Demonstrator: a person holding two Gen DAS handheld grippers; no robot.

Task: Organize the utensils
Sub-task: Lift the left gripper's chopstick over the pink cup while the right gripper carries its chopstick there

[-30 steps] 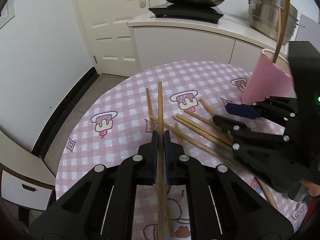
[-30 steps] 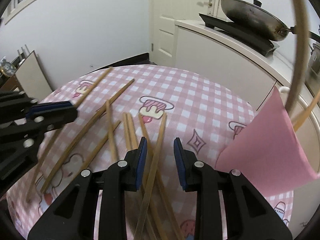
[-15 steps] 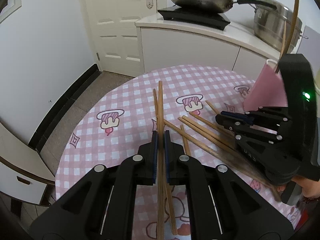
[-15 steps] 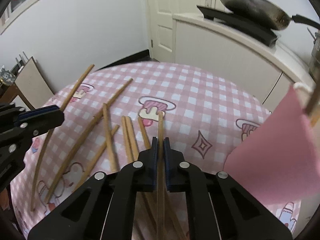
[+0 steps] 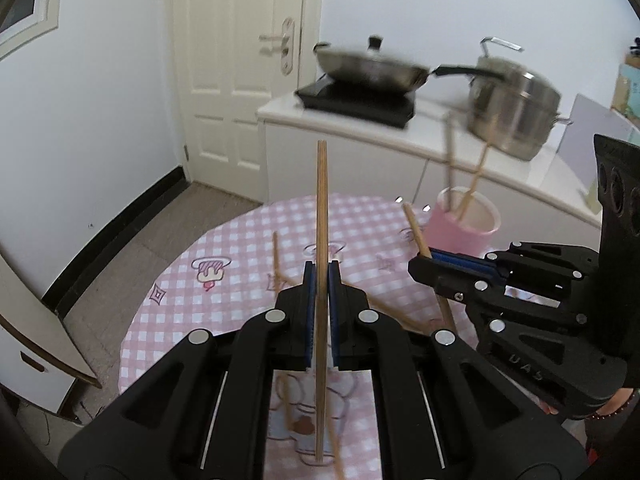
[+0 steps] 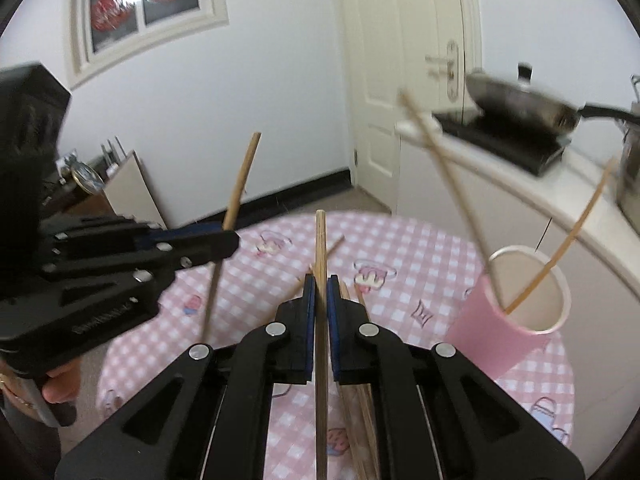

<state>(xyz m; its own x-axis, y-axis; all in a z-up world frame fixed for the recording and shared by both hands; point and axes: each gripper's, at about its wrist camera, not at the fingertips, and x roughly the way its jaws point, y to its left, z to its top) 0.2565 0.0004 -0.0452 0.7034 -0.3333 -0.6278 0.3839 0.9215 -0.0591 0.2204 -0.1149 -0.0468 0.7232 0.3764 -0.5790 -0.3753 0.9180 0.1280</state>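
Note:
My left gripper (image 5: 319,276) is shut on a wooden chopstick (image 5: 322,208) and holds it above the round table. It also shows in the right wrist view (image 6: 224,242), its chopstick (image 6: 240,180) pointing up. My right gripper (image 6: 318,286) is shut on another chopstick (image 6: 320,240), raised off the table; it shows in the left wrist view (image 5: 420,264) too. A pink cup (image 6: 516,316) stands at the table's right with two chopsticks (image 6: 560,256) in it. It also shows in the left wrist view (image 5: 460,232). Several loose chopsticks (image 6: 360,400) lie on the cloth.
The table has a pink checked cloth (image 5: 240,248). Behind it a white counter (image 5: 360,128) carries a stove with a pan (image 5: 368,68) and a steel pot (image 5: 516,112). A white door (image 5: 240,60) is at the back. A white board (image 5: 40,344) leans at the left.
Both grippers have risen well above the table, each lifting its chopstick. The right one, open a second ago, closed on its chopstick. The cup now shows its open top.

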